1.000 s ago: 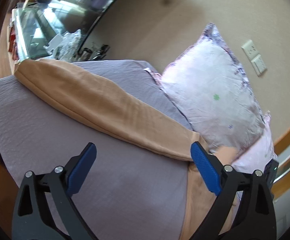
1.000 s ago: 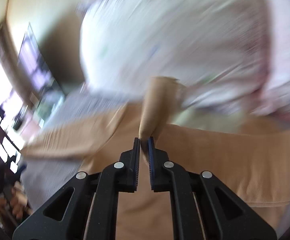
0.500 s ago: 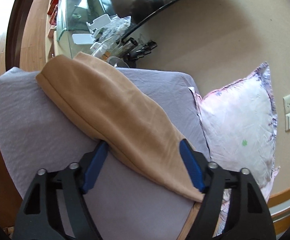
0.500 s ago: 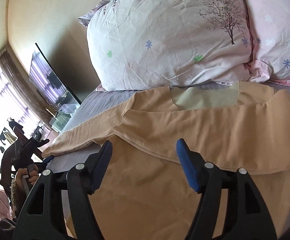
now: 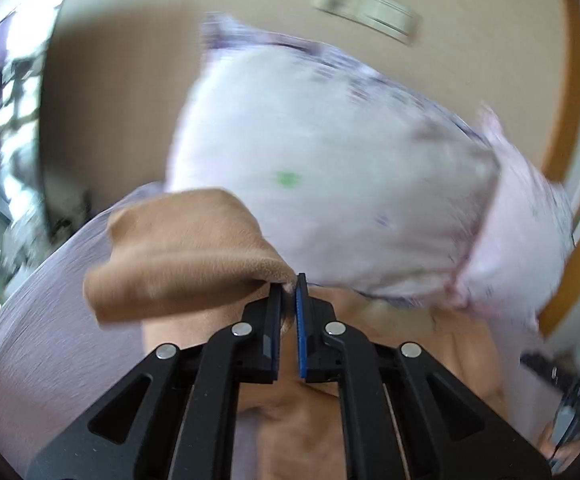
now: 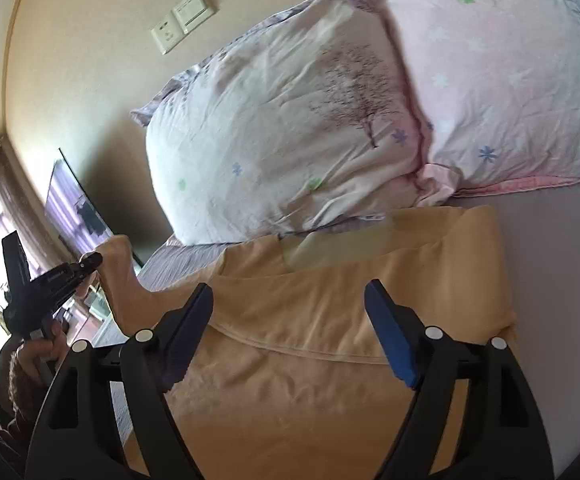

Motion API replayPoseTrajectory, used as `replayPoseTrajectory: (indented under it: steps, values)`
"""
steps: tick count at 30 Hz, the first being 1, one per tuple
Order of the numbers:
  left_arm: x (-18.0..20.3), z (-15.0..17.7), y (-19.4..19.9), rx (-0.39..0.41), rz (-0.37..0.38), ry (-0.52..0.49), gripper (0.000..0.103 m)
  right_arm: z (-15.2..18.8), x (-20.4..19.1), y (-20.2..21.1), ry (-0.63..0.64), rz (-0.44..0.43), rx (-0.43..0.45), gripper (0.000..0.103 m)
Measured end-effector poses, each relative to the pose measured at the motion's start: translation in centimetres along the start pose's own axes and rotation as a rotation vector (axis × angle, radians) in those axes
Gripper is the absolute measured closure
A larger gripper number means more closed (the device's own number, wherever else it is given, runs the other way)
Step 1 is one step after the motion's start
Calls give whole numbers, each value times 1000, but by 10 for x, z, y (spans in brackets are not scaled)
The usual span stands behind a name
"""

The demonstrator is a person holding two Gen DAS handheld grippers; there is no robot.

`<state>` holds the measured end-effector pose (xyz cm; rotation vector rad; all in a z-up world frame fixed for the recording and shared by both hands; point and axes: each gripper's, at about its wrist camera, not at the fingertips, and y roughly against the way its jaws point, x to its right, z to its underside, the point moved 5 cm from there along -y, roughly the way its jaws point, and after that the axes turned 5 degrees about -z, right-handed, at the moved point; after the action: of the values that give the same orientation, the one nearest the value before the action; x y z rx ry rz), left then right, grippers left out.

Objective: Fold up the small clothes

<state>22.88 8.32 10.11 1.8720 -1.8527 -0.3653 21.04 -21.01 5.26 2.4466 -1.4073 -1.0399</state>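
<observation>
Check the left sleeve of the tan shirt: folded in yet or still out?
Not yet folded in. The left gripper, shut on the left sleeve, holds it lifted off the bed; the right sleeve already lies across the body.

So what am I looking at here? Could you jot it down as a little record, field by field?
Setting: a bed with a grey sheet, two floral pillows against a beige wall
Garment: a tan long-sleeved top lying flat, neckline toward the pillows
Right sleeve: folded across the chest
Left sleeve: lifted off the sheet
Left gripper: jaws shut on the left sleeve
Right gripper: jaws open, above the top, holding nothing
Background: wall sockets and a television
Sharpness: left wrist view blurred
</observation>
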Motion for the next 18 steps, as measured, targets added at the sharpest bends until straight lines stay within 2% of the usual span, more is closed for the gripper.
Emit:
replayPoseTrajectory:
  steps: [2, 4, 5, 6, 8, 9, 10, 12, 14, 16, 17, 18]
  values:
    - [81, 30, -22, -54, 39, -256, 96, 0, 18, 2, -43, 25, -3, 23]
    - [147, 80, -39, -125, 49, -539, 94, 2, 39, 1, -96, 55, -35, 23]
    - [170, 110, -38, -129, 44, -683, 93, 4, 49, -1, -119, 65, -59, 24]
    - [179, 130, -33, -109, 33, -771, 92, 6, 54, -2, -127, 69, -72, 32]
    - [179, 151, -16, -72, 12, -858, 91, 11, 65, -9, -139, 79, -114, 46]
    - [173, 154, -6, -60, 6, -865, 85, 12, 67, -14, -150, 78, -133, 50]
    - [162, 155, 5, -60, 4, -848, 74, 15, 69, -20, -163, 72, -158, 52]
    - [131, 148, 18, -74, -7, -791, 63, 21, 73, -37, -167, 89, -218, 57]
    - [97, 144, 22, -116, -61, -724, 61, 32, 74, -56, -149, 145, -296, 60]
    - [63, 144, 21, -161, -116, -673, 61, 44, 74, -67, -133, 154, -346, 69]
    - [47, 146, 20, -187, -138, -639, 61, 46, 69, -66, -83, 176, -328, 76]
    - [39, 147, 20, -206, -143, -612, 61, 47, 65, -67, -46, 174, -333, 97]
